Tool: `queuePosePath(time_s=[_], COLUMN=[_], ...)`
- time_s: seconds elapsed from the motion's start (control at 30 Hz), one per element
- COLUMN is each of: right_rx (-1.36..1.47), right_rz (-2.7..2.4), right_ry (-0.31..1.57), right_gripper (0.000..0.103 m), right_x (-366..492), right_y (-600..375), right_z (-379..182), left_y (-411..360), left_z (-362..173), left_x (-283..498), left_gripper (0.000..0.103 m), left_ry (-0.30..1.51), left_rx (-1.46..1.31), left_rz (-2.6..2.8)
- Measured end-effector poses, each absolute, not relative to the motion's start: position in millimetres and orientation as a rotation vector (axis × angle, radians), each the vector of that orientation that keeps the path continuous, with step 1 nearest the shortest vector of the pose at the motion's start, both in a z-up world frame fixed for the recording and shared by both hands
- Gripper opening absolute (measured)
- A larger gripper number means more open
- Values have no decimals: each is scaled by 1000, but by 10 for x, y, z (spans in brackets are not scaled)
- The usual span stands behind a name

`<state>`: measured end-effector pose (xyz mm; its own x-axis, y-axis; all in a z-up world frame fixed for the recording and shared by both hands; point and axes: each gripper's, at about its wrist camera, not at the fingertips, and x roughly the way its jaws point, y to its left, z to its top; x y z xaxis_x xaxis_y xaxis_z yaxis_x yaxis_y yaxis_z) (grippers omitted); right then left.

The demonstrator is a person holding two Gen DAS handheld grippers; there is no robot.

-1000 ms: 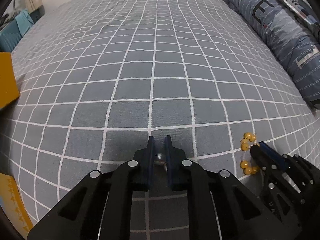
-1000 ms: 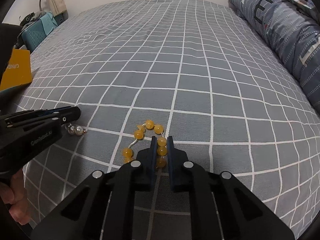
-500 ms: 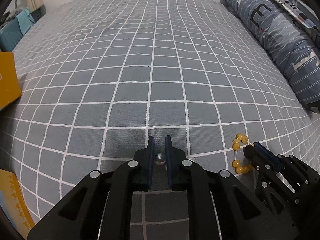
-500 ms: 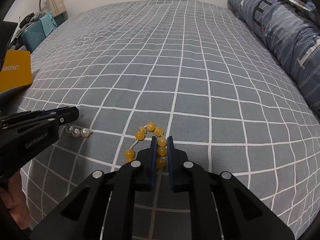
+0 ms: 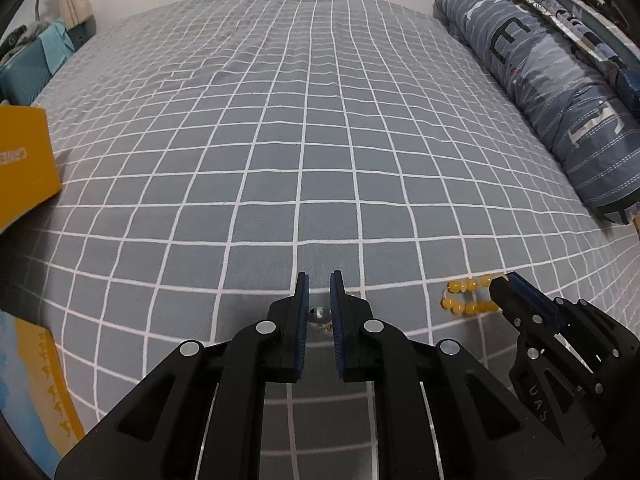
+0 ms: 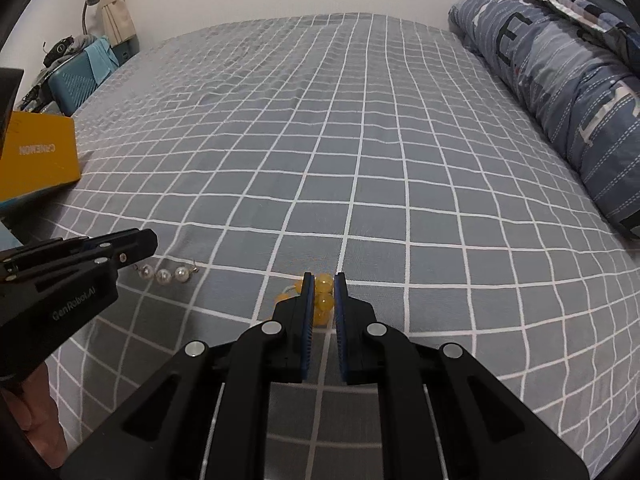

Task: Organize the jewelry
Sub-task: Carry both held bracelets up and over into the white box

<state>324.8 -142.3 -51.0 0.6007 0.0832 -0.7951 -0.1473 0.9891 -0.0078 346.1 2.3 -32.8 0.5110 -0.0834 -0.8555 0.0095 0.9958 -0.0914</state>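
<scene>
Left tool (image 5: 319, 285) narrow around pearl strand (image 6: 164, 276) end on bed (image 6: 360, 168), right tool (image 6: 321, 285) pinching yellow bead bracelet (image 5: 466, 300)

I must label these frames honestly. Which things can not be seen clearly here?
- Yellow bead bracelet: right wrist view, lower loop hidden behind the right gripper.
- White pearl earring: left wrist view shows one bead between the left gripper fingers; contact unclear.
- Orange cardboard box: cut by the frame edge.
</scene>
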Motion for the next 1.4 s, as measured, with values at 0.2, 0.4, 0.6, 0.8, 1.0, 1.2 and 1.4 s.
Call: queuePosePath(time_s=[0.2, 0.4, 0.6, 0.8, 1.0, 1.2, 1.4], right_rx=[-54, -39, -25, 5, 3, -3, -8], right_rz=[131, 126, 126, 134, 147, 170, 200], right_ry=[896, 879, 866, 865, 865, 848, 818], right_gripper=[9, 9, 9, 9, 9, 9, 9], right_x=[3101, 2931, 2722, 2460, 2166, 1921, 1719], right_y=[-1457, -1484, -1465, -1388, -1206, -999, -723], right_z=[-299, -98, 66, 173, 232, 349, 532], left_y=[37, 51, 93, 179, 326, 546, 809], left_z=[-155, 31, 215, 330, 477, 618, 773], left_x=[3294, 3079, 2845, 2571, 2245, 1941, 1621], left_gripper=[10, 10, 10, 10, 10, 10, 10], left_ry=[1017, 998, 972, 959, 931, 897, 856], left_rx=[-84, -73, -62, -56, -60, -65, -72], left_rz=[-70, -79, -82, -82, -78, -51, -23])
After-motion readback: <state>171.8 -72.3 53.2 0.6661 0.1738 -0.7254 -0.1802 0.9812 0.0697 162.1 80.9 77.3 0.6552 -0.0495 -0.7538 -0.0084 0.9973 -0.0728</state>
